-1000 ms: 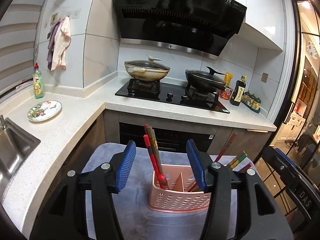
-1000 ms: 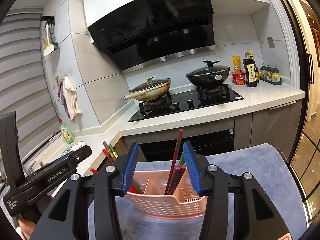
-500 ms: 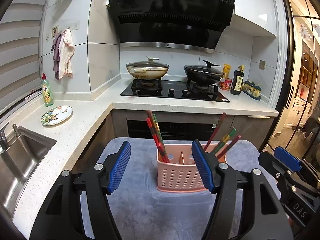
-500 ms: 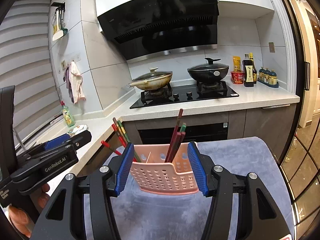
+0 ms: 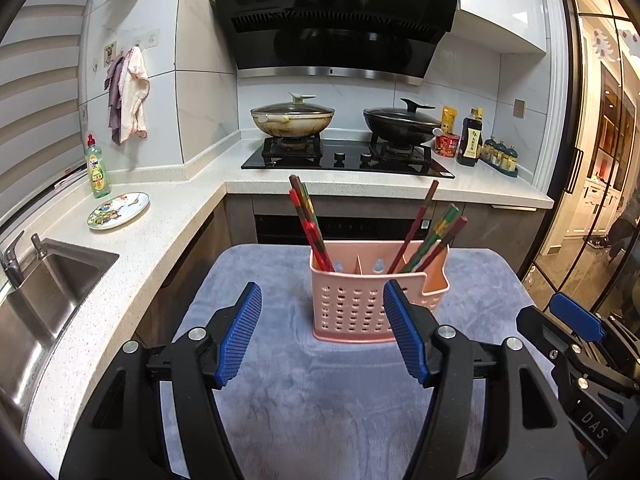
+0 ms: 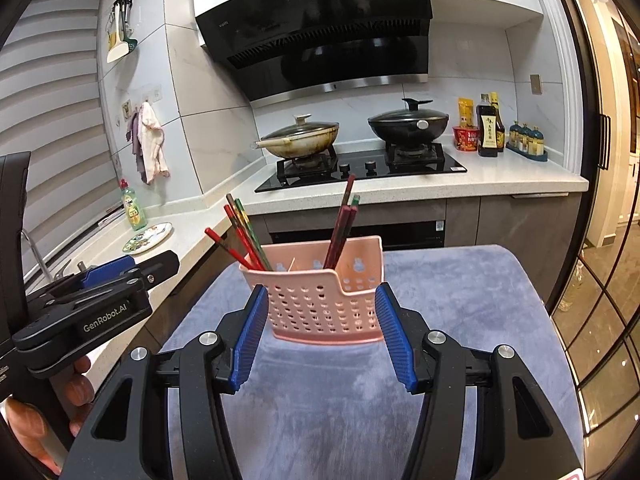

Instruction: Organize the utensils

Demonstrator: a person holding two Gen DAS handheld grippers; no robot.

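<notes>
Pink utensil basket [image 5: 362,300] upright on the grey-clothed desk [image 5: 320,392], chopsticks [image 5: 310,226] leaning in its left and right compartments, left tongs [image 5: 322,334] and right tongs [image 6: 320,336] both released, empty, just short of the basket.

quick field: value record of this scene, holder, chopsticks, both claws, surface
holder: pink perforated basket, upright, divided into compartments
chopsticks: left group and right group stand tilted in separate compartments
surface: grey-blue cloth under the basket
left claw: open, empty, short of the basket
right claw: open, empty, blue pads flanking the basket's lower corners in its own view; contact unclear
loose chopsticks on cloth: none visible
background: two lidded pans on the stove
</notes>
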